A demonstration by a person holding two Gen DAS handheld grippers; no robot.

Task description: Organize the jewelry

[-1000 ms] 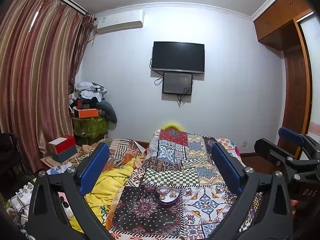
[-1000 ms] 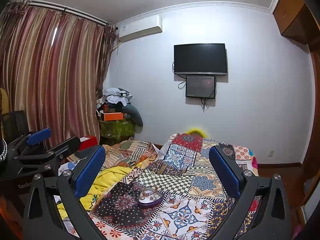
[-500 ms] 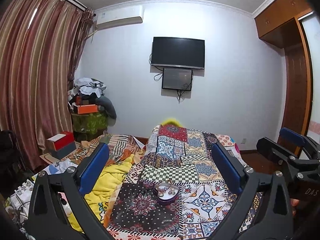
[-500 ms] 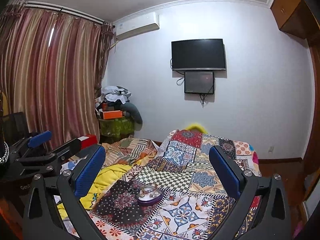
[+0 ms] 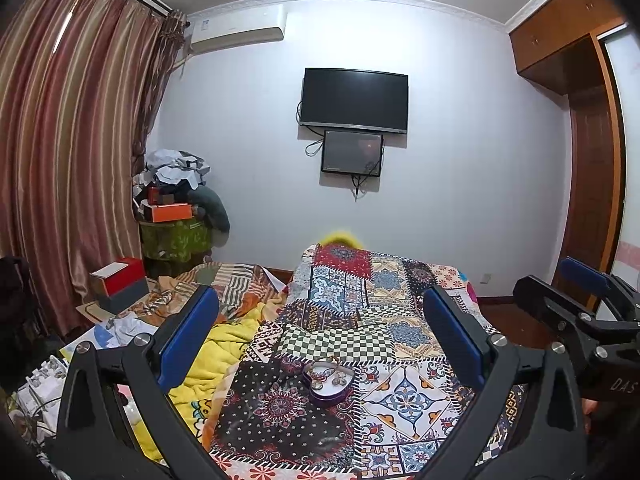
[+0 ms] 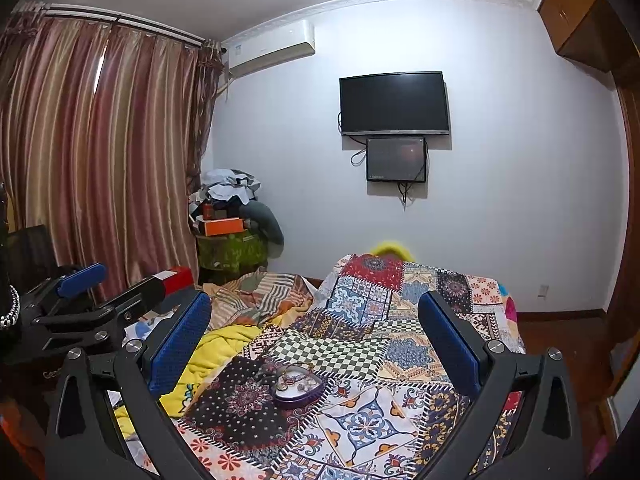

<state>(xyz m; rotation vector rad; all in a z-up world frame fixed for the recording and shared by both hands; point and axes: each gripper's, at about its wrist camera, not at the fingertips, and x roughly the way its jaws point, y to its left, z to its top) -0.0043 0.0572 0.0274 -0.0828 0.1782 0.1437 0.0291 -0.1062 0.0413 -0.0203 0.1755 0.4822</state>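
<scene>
A purple heart-shaped box (image 5: 329,382) lies open on the patchwork quilt (image 5: 396,396), with small pieces of jewelry (image 5: 324,374) inside it. In the right wrist view the same box (image 6: 297,385) sits left of centre on the quilt (image 6: 372,412). My left gripper (image 5: 320,312) is held above and short of the box, open, with nothing between its blue pads. My right gripper (image 6: 314,314) is also open and empty, at a similar distance. Each gripper shows at the edge of the other's view: the right gripper (image 5: 576,292) and the left gripper (image 6: 92,288).
A yellow blanket (image 5: 216,344) is bunched on the bed left of the quilt. Boxes and papers (image 5: 116,280) lie at the left, by striped curtains (image 5: 60,152). A piled stand (image 5: 176,216) fills the corner. A wardrobe (image 5: 588,200) stands at the right.
Both views have tilted slightly downward and nearer the bed, so the heart-shaped box sits a little higher in frame. Both grippers stay open and empty.
</scene>
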